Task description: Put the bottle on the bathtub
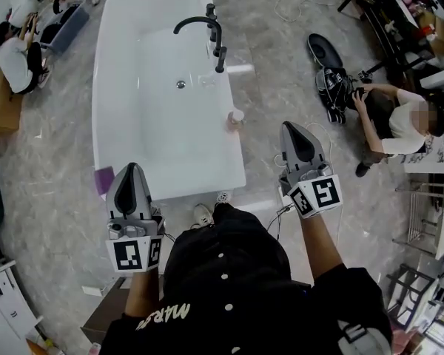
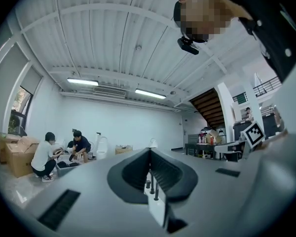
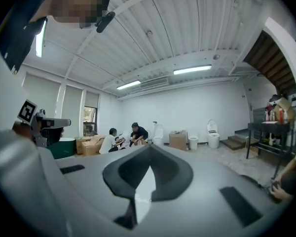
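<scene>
Left gripper (image 1: 132, 170): jaws pressed together, nothing between them; pointing level, by the near left corner of the bathtub (image 1: 115, 87)
Right gripper (image 1: 293, 128): jaws pressed together as well, empty; pointing level, off the tub's near right corner
Bottle (image 1: 236, 117): upright on the bathtub's right rim; ahead and left of the right gripper, apart from it
Faucet (image 1: 207, 32): black, farther ahead beyond the bottle

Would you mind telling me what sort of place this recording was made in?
Probably a bathroom-fixture showroom or warehouse, though I can't be sure: there is a freestanding bathtub, several toilets standing about, and cardboard boxes.
</scene>
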{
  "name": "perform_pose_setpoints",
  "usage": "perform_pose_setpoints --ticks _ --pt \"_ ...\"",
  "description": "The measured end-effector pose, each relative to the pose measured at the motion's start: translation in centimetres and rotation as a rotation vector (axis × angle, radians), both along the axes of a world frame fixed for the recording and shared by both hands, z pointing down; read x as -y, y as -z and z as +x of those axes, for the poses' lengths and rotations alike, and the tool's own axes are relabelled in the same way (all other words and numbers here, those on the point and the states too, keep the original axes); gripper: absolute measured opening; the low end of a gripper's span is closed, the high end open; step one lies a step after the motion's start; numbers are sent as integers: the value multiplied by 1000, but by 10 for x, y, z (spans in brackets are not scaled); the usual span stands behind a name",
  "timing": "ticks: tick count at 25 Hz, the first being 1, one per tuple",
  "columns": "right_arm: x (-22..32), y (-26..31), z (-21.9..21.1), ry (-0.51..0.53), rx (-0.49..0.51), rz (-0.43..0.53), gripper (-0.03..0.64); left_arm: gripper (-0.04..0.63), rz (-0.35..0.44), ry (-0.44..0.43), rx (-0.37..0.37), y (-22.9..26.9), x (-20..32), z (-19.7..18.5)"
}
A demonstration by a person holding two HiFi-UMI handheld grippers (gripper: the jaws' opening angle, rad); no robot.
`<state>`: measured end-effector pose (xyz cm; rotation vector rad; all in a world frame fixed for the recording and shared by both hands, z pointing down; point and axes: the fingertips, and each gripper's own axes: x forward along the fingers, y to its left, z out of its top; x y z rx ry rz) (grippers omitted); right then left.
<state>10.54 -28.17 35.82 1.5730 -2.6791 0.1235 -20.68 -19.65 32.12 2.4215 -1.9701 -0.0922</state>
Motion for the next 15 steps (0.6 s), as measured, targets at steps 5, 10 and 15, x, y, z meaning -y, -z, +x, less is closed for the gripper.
perform_pose_setpoints --ticks 5,10,15 --pt "-17 36 18 -50 -2 31 2 11 47 0 2 19 -2 -3" --pt "-34 60 39 -108 -12 86 2 11 90 15 7 31 -10 -10" --pt "-39 71 50 -137 -30 133 2 11 100 42 24 38 -12 -22"
